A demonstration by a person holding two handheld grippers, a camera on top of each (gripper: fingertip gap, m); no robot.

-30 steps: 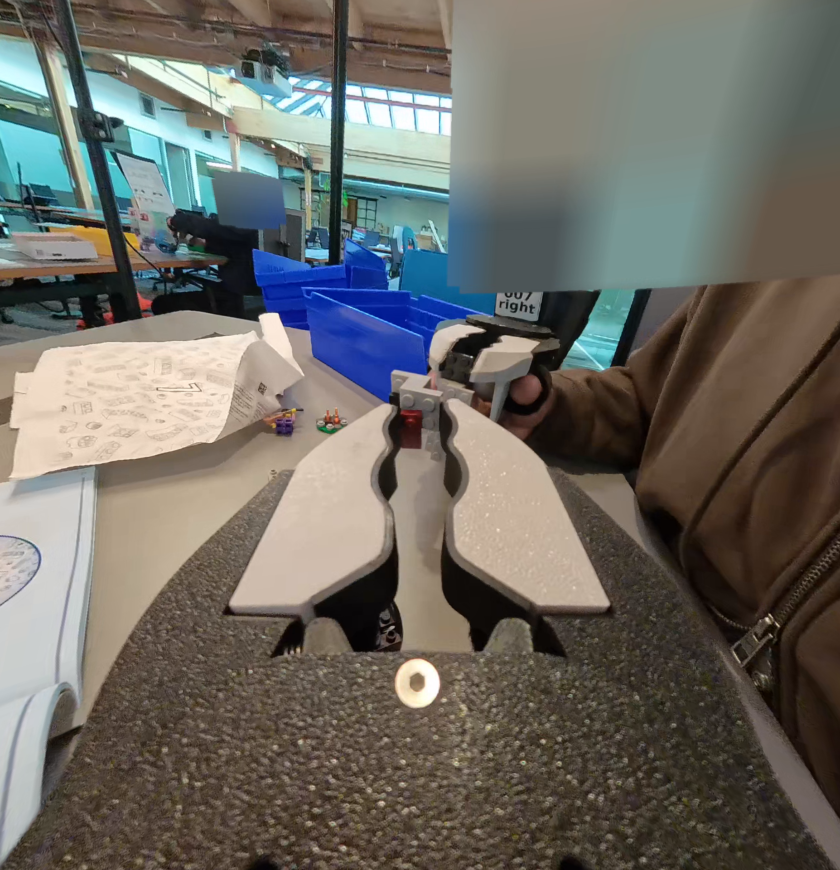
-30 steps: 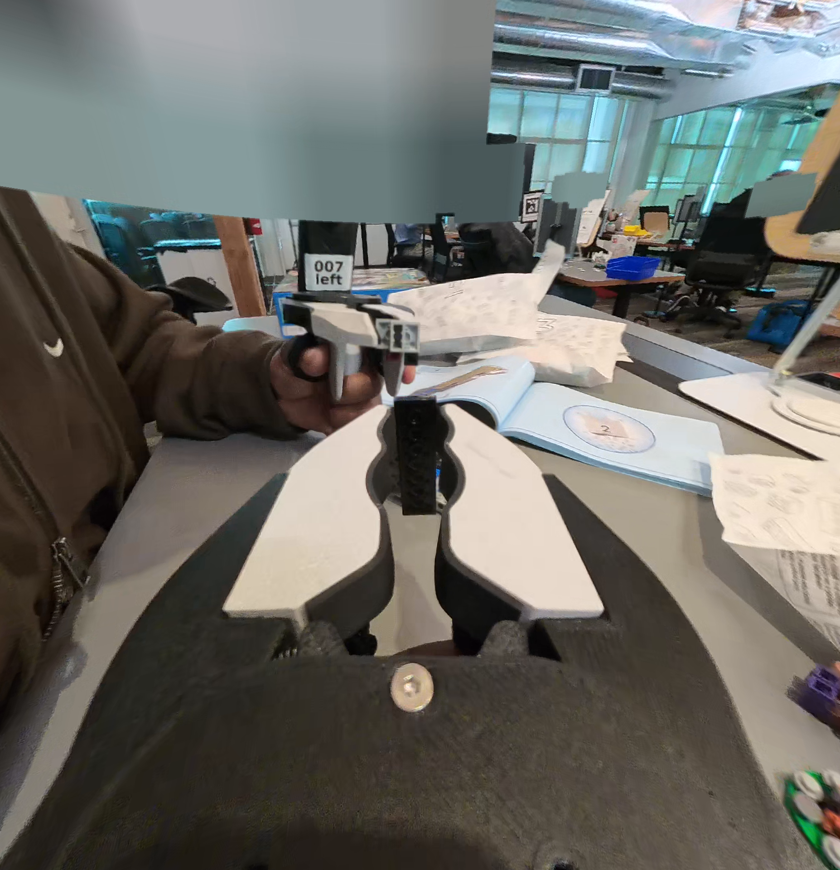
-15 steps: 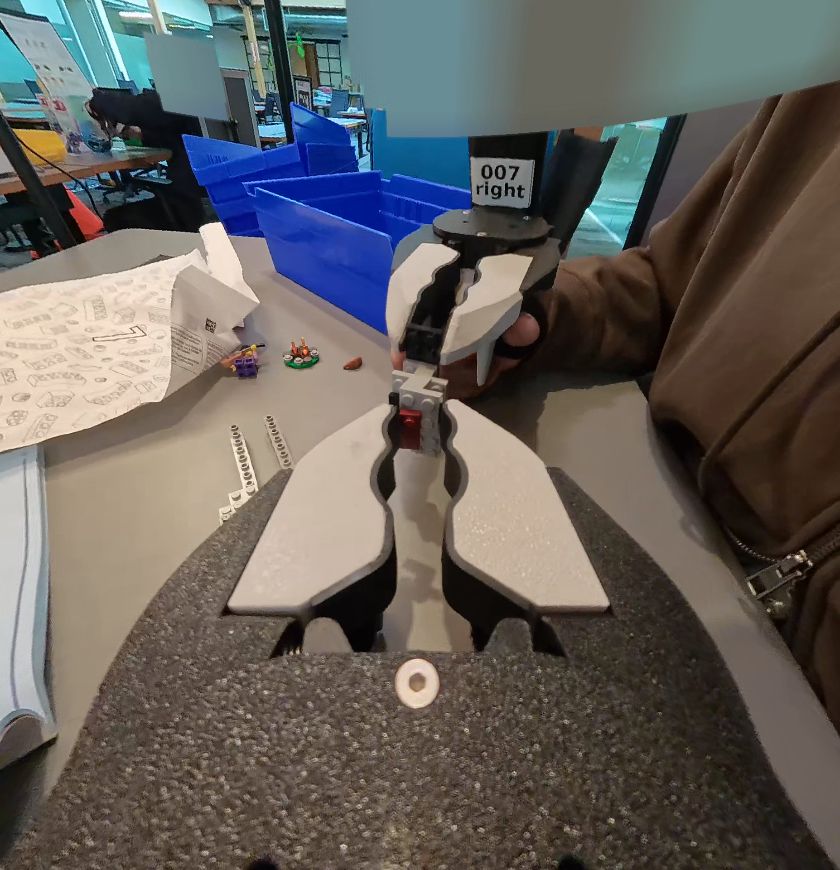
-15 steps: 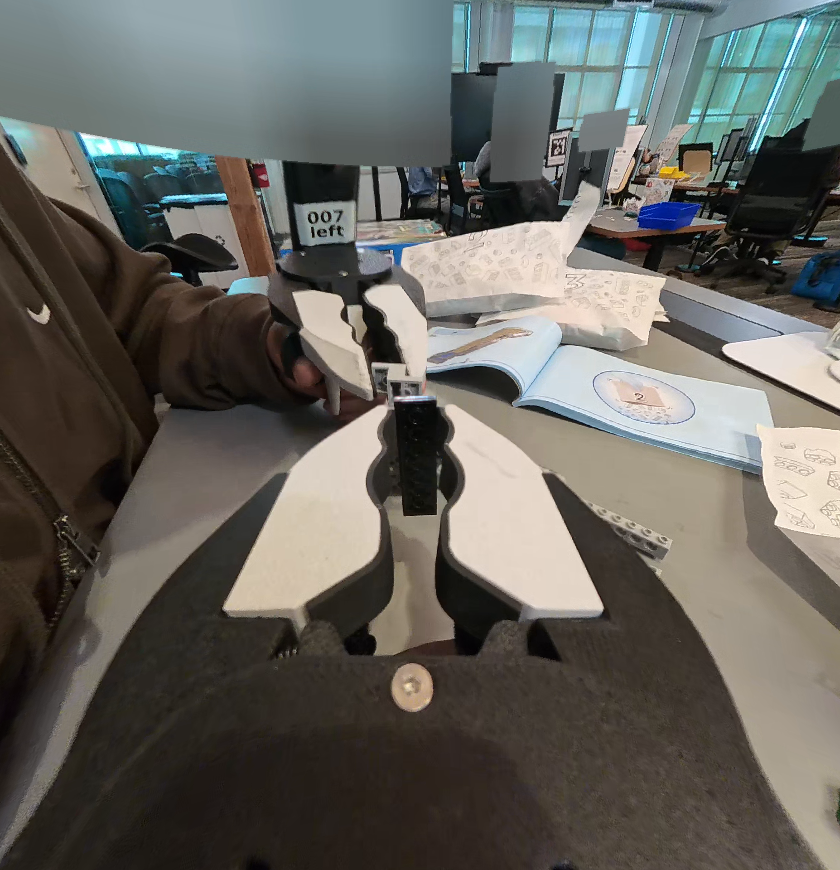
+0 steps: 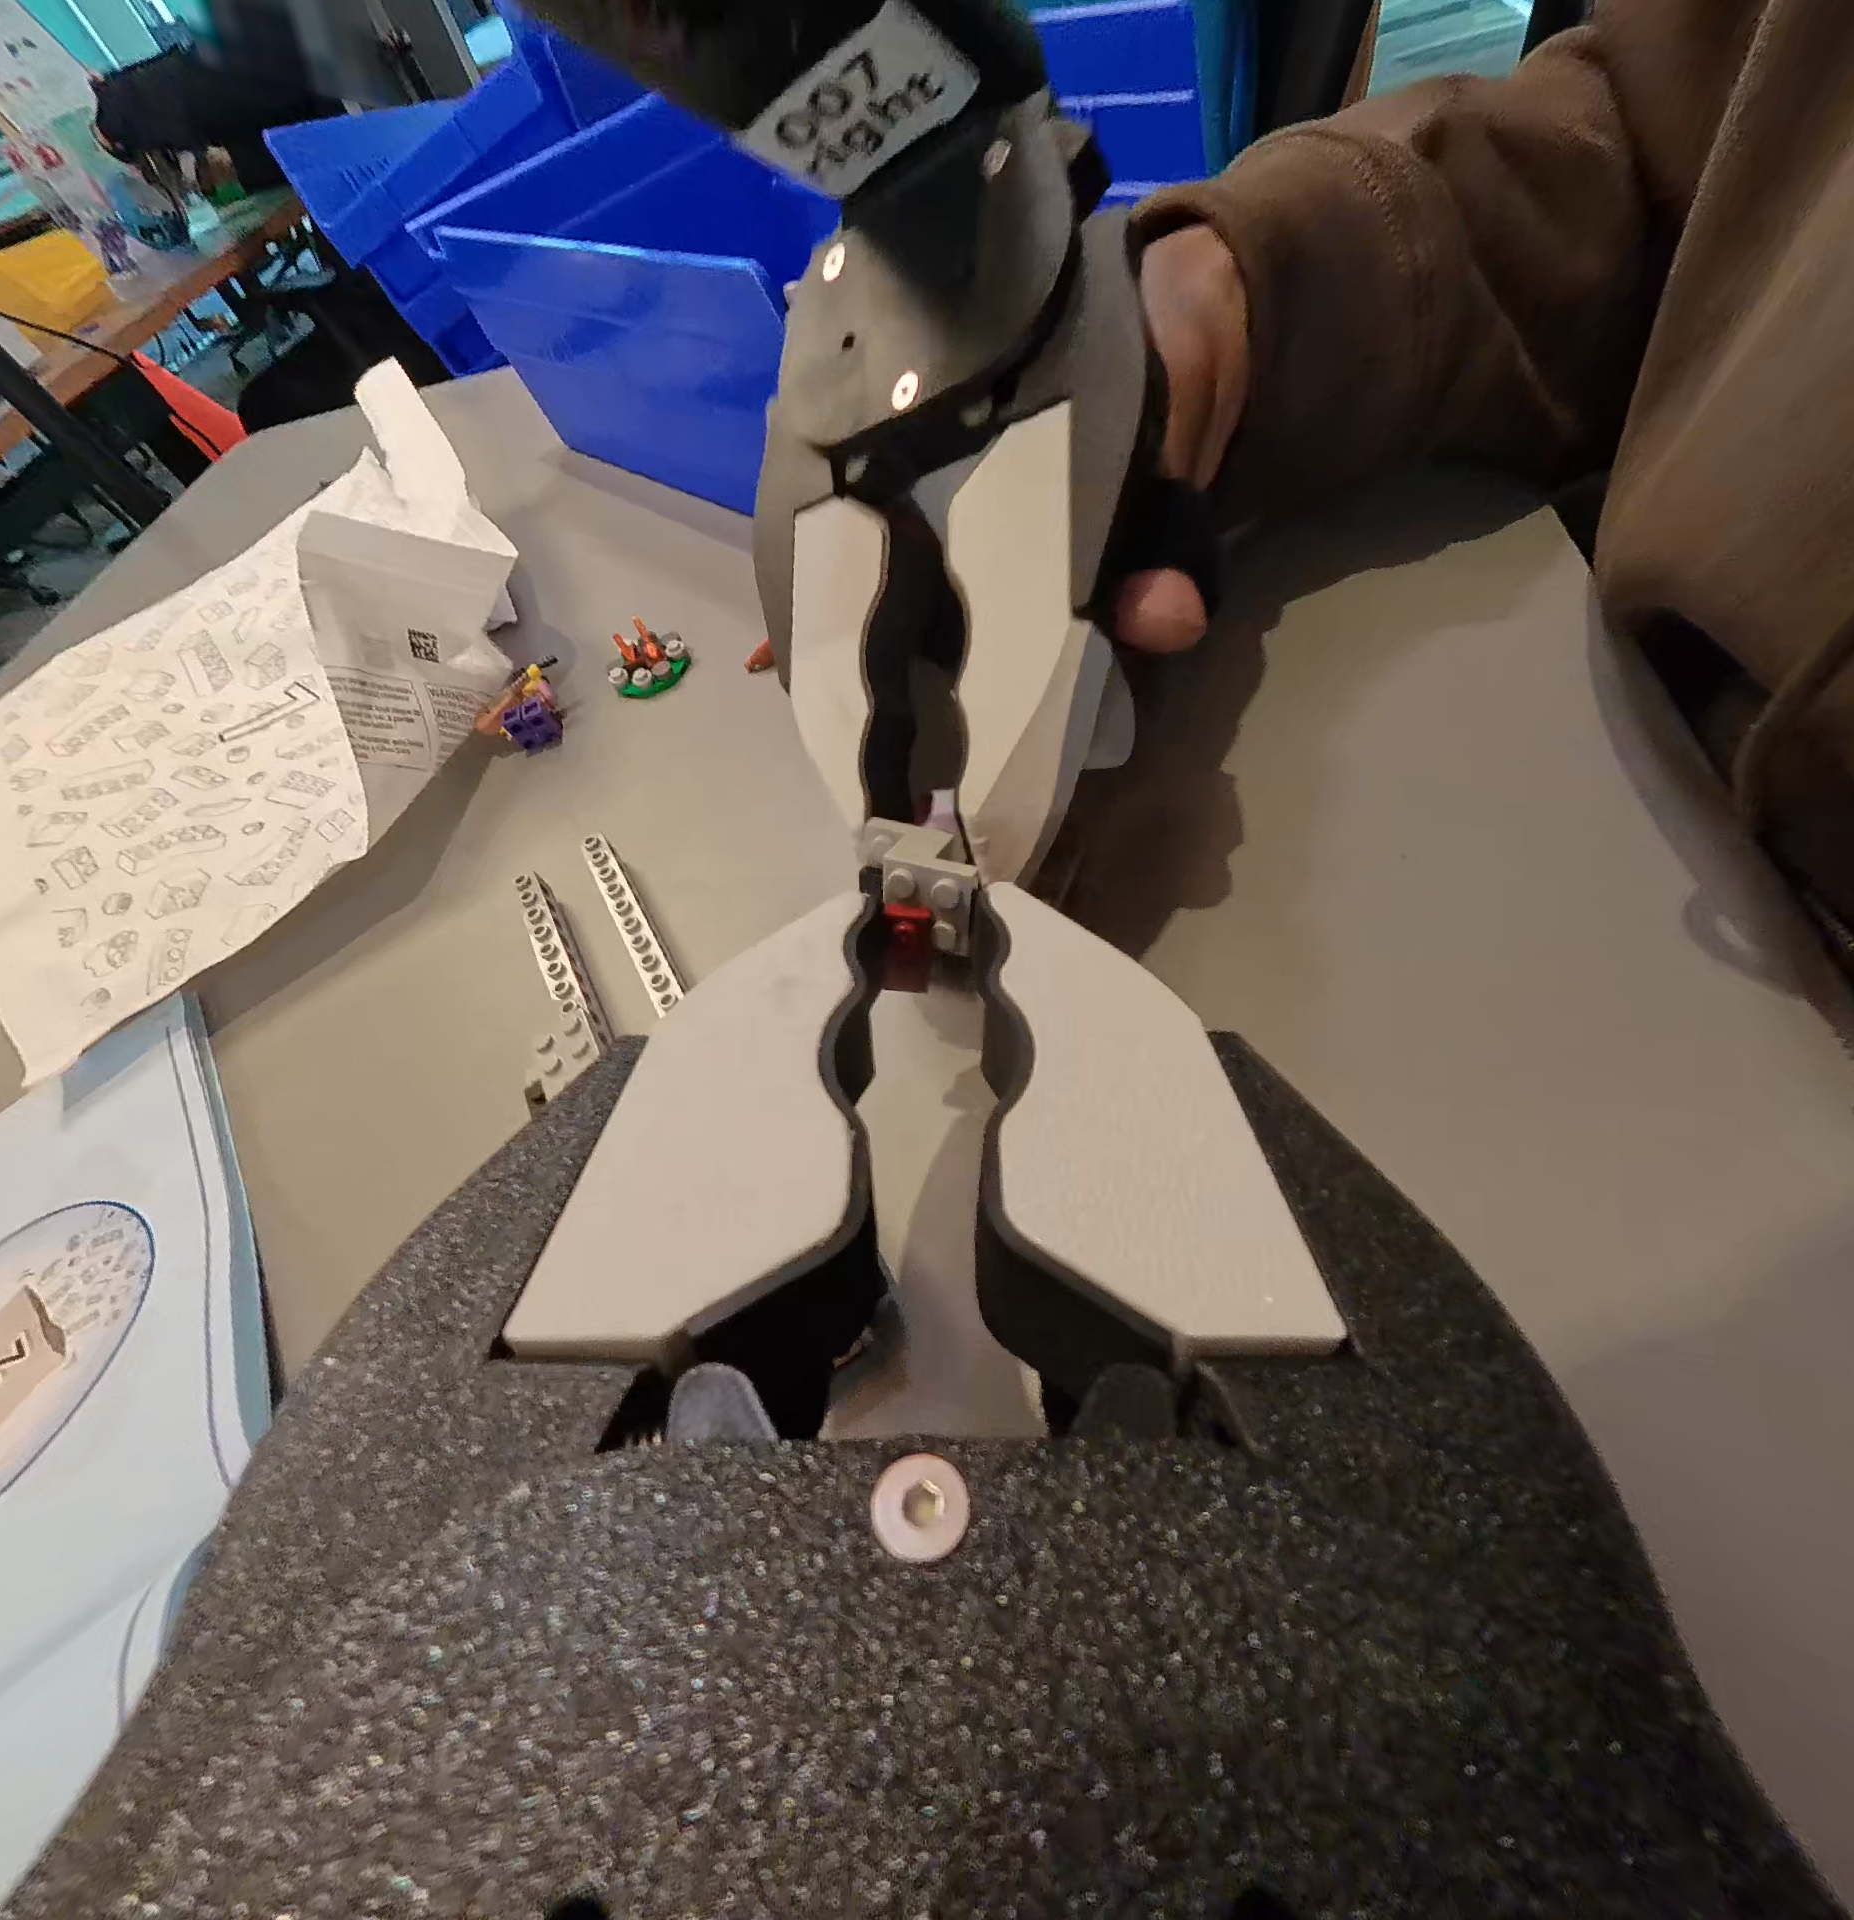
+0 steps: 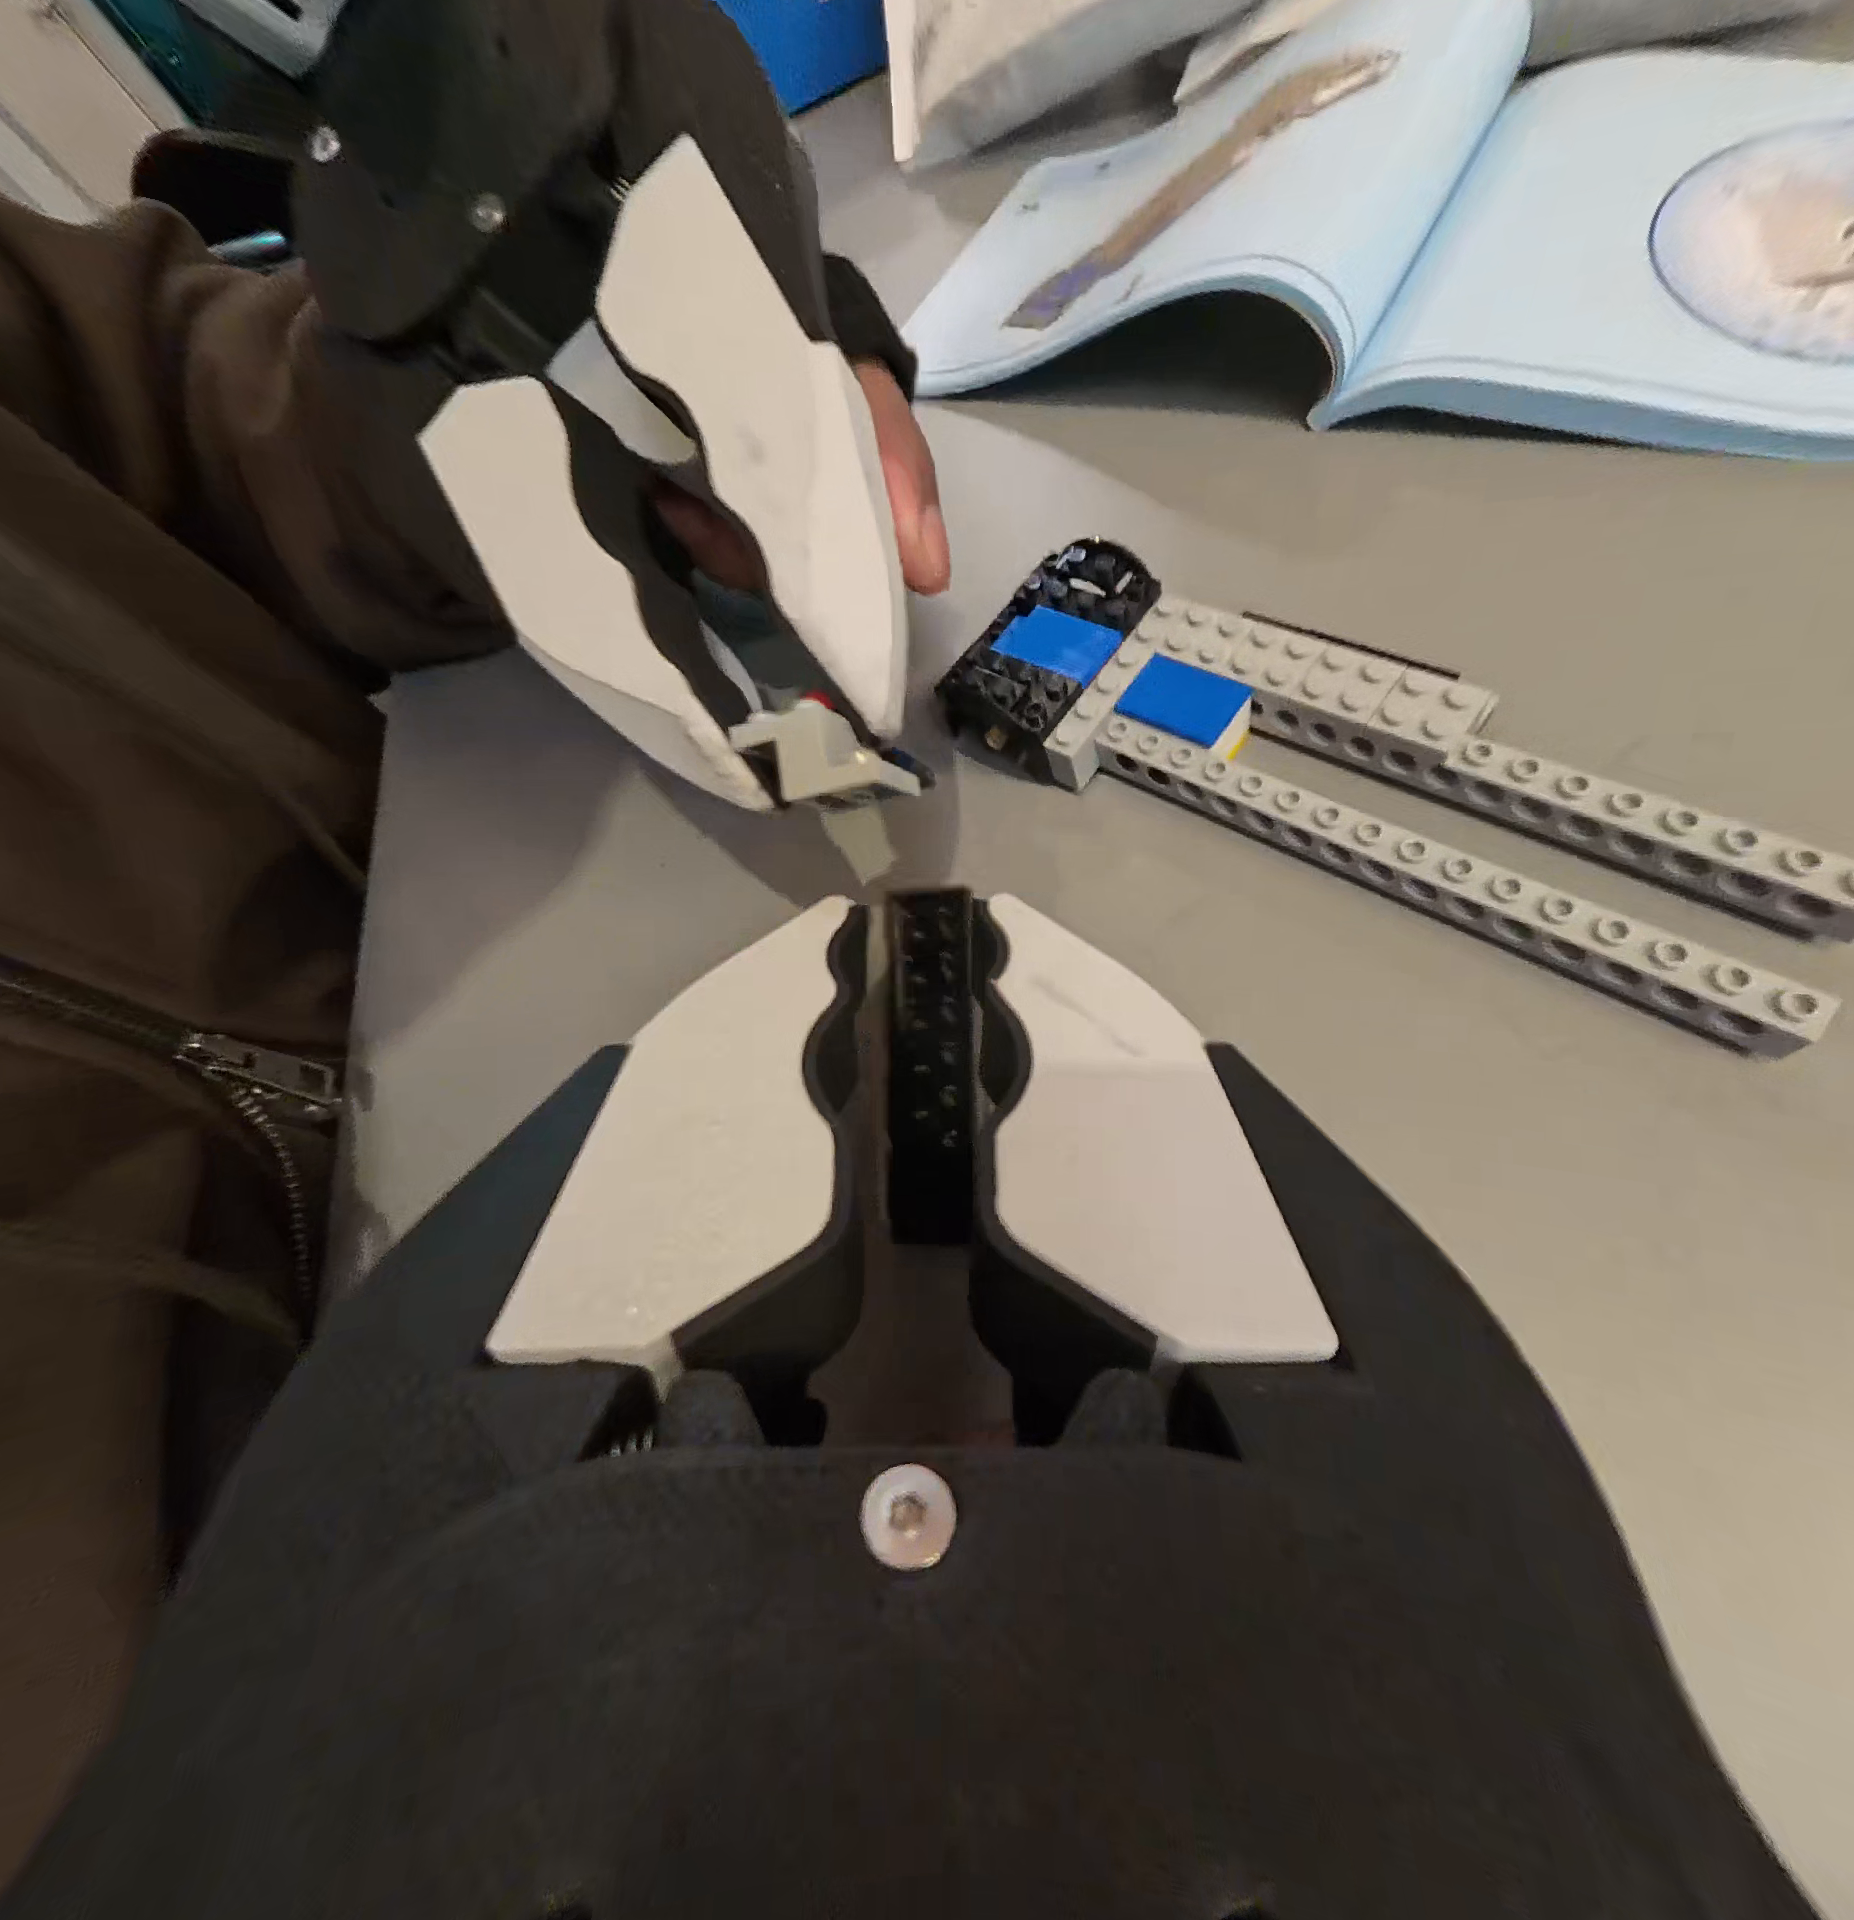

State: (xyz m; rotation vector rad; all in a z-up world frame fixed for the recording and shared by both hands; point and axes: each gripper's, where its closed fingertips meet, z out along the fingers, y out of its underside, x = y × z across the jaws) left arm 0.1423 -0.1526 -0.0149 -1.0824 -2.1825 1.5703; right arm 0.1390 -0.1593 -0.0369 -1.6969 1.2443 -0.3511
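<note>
Above bare grey table, right hand-held gripper clamps a black brick; left hand-held gripper grips a grey-red brick cluster; grey beams at 2 o'clock.

Soft indoor light; faint shadows; motion blur, perhaps; fisheye-warped edges.

Opposed wrist cameras, seemingly close, downward-tilted

Each gripper has pale grey wavy-edged fingers, a black speckled body and a silver screw; the sleeve is brown.
</note>
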